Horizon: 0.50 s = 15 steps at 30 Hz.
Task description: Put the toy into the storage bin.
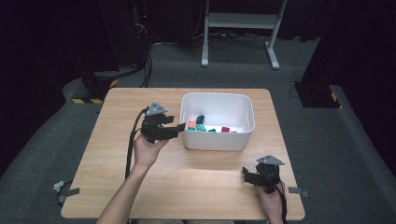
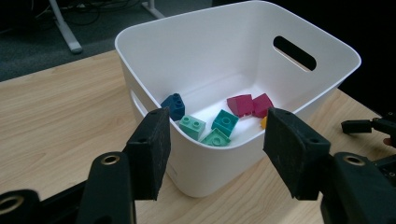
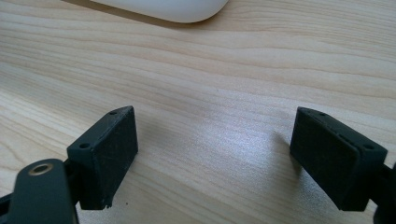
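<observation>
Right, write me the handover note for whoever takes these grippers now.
Left gripper: jaws open, nothing between them, at the near corner of the white bin.
Right gripper: jaws open, empty, low over the bare wooden table, beside the bin's front right.
In the bin: a dark blue brick, three teal bricks, two magenta bricks, plus an orange piece at the near wall, mostly hidden.
Done: those bricks are in the bin.
Left: no loose brick seen on the table in the high view; check before going on.
</observation>
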Each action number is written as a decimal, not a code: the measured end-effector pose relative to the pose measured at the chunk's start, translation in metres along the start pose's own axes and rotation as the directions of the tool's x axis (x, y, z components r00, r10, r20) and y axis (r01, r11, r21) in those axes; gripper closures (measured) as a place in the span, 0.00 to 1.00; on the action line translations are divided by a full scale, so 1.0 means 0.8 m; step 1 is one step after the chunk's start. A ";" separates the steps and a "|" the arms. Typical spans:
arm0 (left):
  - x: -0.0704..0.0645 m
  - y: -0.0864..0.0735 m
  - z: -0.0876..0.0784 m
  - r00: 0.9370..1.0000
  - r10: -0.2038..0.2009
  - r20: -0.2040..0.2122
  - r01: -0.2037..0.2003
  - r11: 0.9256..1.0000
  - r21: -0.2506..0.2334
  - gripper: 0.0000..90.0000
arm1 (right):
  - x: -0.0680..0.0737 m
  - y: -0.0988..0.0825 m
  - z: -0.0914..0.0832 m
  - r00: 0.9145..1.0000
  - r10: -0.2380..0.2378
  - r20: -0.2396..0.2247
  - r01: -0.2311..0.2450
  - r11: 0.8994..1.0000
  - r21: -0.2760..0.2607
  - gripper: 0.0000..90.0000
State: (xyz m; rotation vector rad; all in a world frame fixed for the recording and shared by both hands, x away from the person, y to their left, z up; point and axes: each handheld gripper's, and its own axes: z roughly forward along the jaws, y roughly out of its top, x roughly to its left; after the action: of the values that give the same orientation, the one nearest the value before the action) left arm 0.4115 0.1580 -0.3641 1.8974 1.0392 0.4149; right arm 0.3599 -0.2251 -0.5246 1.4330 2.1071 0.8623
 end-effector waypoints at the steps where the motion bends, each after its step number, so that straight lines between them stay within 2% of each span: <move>1: -0.001 -0.003 -0.001 1.000 0.007 -0.002 -0.007 1.000 0.008 0.46 | 0.000 0.000 0.000 1.000 0.000 0.000 0.000 1.000 0.000 0.17; 15: 0.004 -0.019 -0.016 1.000 0.005 -0.021 -0.004 1.000 0.005 0.46 | 0.000 0.000 0.000 1.000 0.000 0.000 0.000 1.000 0.000 0.17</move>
State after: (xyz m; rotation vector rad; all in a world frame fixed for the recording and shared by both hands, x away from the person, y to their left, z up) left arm 0.3979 0.1711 -0.3702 1.9038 1.0509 0.4361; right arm 0.3599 -0.2251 -0.5246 1.4331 2.1070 0.8624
